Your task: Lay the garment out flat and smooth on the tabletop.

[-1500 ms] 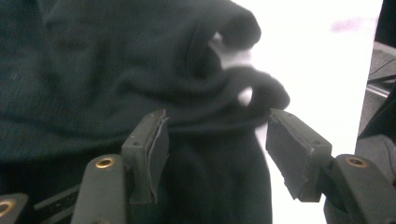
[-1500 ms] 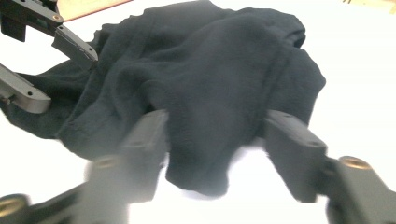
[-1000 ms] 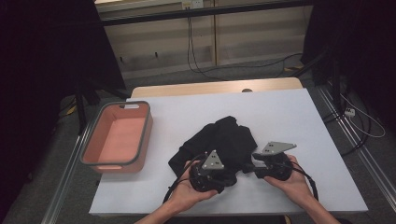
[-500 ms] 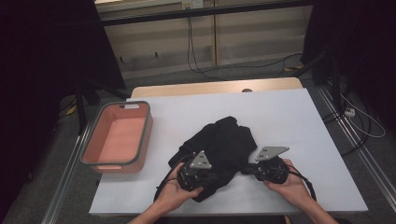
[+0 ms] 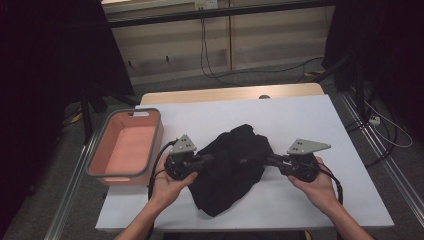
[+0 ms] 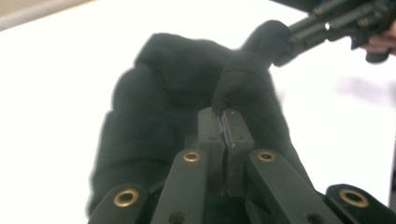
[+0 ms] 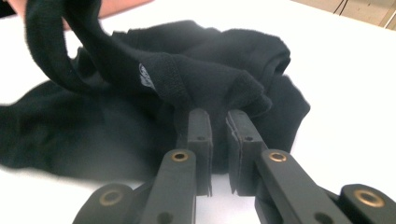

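A crumpled black garment [image 5: 235,167] lies in the middle of the white table [image 5: 300,115]. My left gripper [image 5: 209,159] is at the garment's left side, shut on a fold of its fabric [image 6: 233,79]. My right gripper [image 5: 270,159] holds the opposite side. Its jaws have just been closing, and a thick hemmed edge [image 7: 219,93] is pinched at their tips. The cloth [image 7: 93,121] hangs raised between the two grips and its lower part rests on the table. In the left gripper view, the right gripper [image 6: 282,56] shows at top right, biting the same garment [image 6: 159,93].
A pink bin [image 5: 120,179] with a grey rim stands at the table's left edge, close to my left hand. Bare white tabletop lies behind and to the right of the garment. Cables run over the floor beyond the table.
Both grippers have shut on the garment and moved apart, the left one leftward and up. The cloth is now lifted and stretched between them.
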A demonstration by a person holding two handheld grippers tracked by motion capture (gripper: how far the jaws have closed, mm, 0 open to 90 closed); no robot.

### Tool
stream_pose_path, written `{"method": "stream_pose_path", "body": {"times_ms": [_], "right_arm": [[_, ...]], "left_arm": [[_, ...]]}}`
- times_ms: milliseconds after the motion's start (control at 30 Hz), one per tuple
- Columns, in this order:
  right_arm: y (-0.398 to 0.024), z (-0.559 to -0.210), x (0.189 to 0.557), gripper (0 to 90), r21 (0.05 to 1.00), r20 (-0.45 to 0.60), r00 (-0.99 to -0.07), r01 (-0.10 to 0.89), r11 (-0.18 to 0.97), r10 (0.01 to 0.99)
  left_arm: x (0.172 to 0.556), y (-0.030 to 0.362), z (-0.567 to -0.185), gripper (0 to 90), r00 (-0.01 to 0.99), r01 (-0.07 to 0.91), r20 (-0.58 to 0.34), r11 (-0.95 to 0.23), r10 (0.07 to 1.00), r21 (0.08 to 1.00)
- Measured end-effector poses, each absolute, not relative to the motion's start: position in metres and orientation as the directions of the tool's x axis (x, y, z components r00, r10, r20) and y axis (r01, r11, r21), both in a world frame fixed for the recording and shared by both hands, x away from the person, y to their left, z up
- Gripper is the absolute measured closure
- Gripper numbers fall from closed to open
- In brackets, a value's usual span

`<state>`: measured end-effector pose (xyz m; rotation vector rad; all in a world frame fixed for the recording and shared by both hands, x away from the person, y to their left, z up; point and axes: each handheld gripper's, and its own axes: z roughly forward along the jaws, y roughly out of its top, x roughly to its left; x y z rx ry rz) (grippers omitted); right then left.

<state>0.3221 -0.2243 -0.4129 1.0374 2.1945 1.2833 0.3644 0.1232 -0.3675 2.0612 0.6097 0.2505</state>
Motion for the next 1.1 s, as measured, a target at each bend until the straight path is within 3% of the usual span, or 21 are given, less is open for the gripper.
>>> {"method": "stream_pose_path", "body": {"times_ms": [300,533,633,700,800,900,1100], "right_arm": [[-0.211,-0.392,0.362,80.4,0.891,0.024,-0.641,0.361,0.273,0.768],[-0.194,-0.417,0.384,77.0,0.854,0.043,-0.642,0.421,0.305,0.765],[-0.192,-0.423,0.385,67.3,0.845,0.042,-0.631,0.436,0.309,0.774],[-0.194,-0.421,0.386,59.9,0.852,0.049,-0.616,0.436,0.289,0.786],[-0.201,-0.416,0.385,52.4,0.868,0.058,-0.592,0.428,0.253,0.804],[-0.212,-0.411,0.382,45.7,0.879,0.079,-0.568,0.427,0.211,0.820],[-0.221,-0.421,0.372,34.4,0.855,0.066,-0.580,0.453,0.254,0.812]], "left_arm": [[0.402,0.129,-0.372,88.0,0.804,0.379,-0.089,-0.392,0.588,0.838],[0.413,0.134,-0.396,83.0,0.761,0.451,-0.133,-0.370,0.636,0.812],[0.411,0.136,-0.398,67.8,0.742,0.471,-0.136,-0.366,0.656,0.803],[0.409,0.139,-0.397,66.3,0.745,0.461,-0.130,-0.364,0.654,0.809],[0.400,0.141,-0.393,55.7,0.745,0.458,-0.133,-0.358,0.653,0.814],[0.387,0.139,-0.391,54.1,0.774,0.426,-0.111,-0.384,0.623,0.819],[0.362,0.122,-0.409,53.3,0.831,0.395,-0.080,-0.481,0.551,0.783]]}}
